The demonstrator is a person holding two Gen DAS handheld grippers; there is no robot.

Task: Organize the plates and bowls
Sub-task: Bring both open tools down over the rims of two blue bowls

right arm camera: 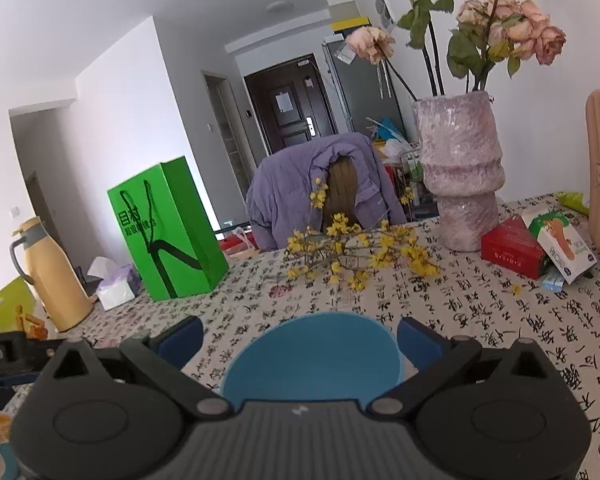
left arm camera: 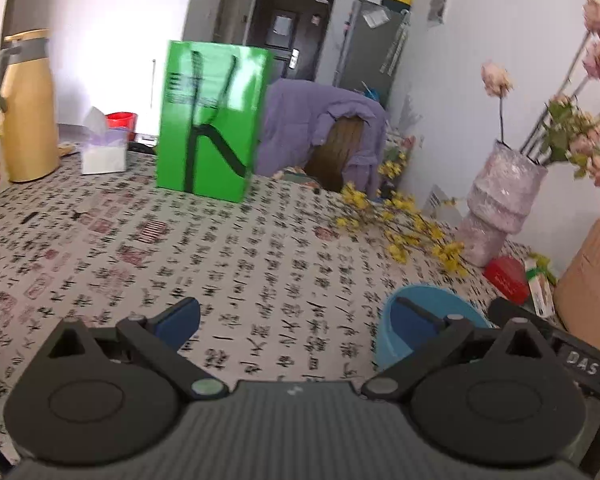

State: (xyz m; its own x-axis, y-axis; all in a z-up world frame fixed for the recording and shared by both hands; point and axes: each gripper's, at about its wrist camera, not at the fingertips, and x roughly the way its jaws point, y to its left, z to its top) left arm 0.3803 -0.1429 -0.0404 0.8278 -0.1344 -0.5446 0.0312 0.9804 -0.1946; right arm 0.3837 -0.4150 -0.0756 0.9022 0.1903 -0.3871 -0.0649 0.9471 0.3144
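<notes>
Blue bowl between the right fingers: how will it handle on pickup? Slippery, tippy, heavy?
The blue bowl looks smooth and matte, probably plastic, so likely light and stiff rather than fragile. Its wall curves, so flat fingers closing on the outside may slip; a rim pinch seems safer. It sits on a patterned tablecloth, so a push would more likely slide it or bunch the cloth than tip it.

I'm looking into a lived-in home, a dining corner of an apartment: the counter [right arm camera: 480,320] wears a calligraphy-print cloth, a vase of dried roses [right arm camera: 458,176] stands on it, a purple jacket [right arm camera: 284,192] drapes a chair, and behind are a fridge [right arm camera: 360,92], a dark entrance door [right arm camera: 292,108] and a thermos jug [right arm camera: 52,276].
</notes>
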